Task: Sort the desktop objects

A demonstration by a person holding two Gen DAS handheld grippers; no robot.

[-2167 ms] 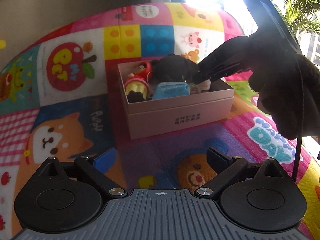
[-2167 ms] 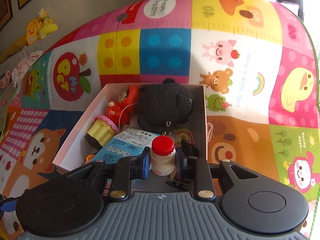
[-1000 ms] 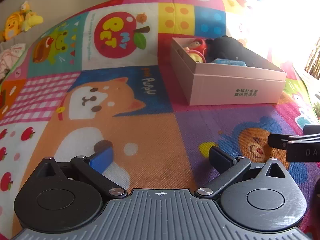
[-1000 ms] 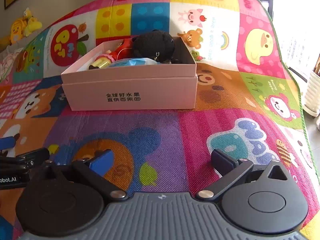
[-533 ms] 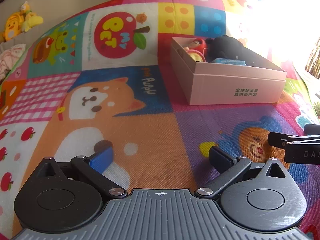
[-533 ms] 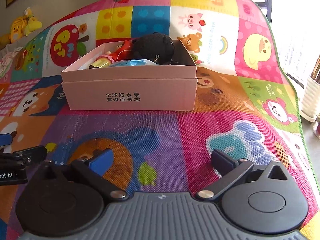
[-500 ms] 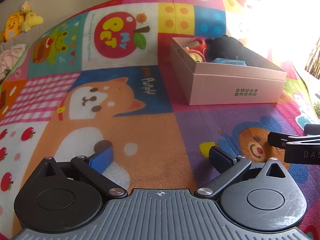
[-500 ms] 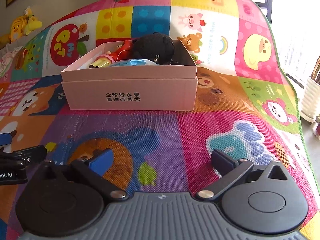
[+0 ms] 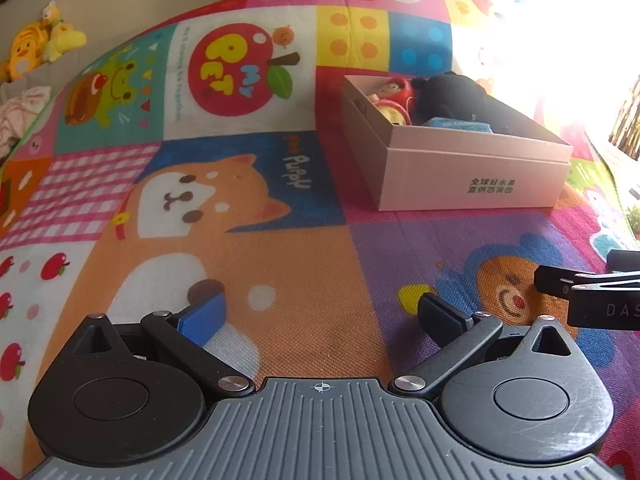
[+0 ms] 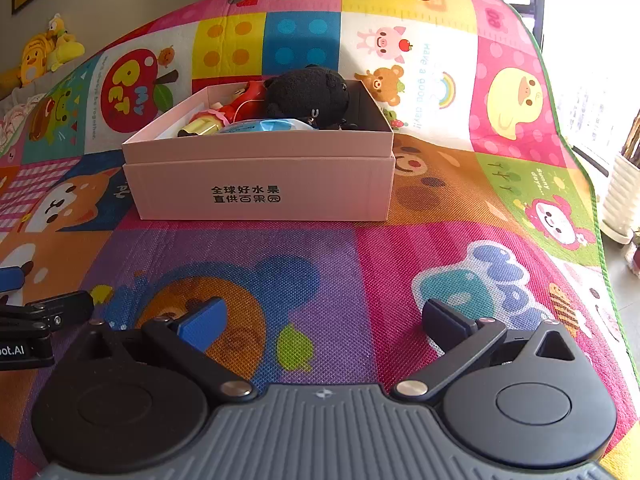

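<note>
A pink cardboard box (image 10: 260, 184) stands on the colourful play mat (image 10: 360, 264). It holds a black plush toy (image 10: 308, 94), a red doll (image 10: 244, 100), a yellow toy (image 10: 200, 128) and a blue packet (image 10: 260, 126). The box also shows in the left wrist view (image 9: 468, 176) at the upper right. My left gripper (image 9: 320, 316) is open and empty, low over the mat. My right gripper (image 10: 324, 320) is open and empty, well in front of the box. Each gripper's tip shows at the edge of the other's view.
Yellow plush toys (image 9: 36, 46) and a cloth (image 9: 20, 112) lie by the wall at the far left. A white plant pot (image 10: 624, 196) stands on the floor beyond the mat's right edge. A bright window washes out the upper right.
The right gripper put a red-capped bottle into the box, let go and drew back. The left gripper pulled back and to the left. In the last second both are almost still.
</note>
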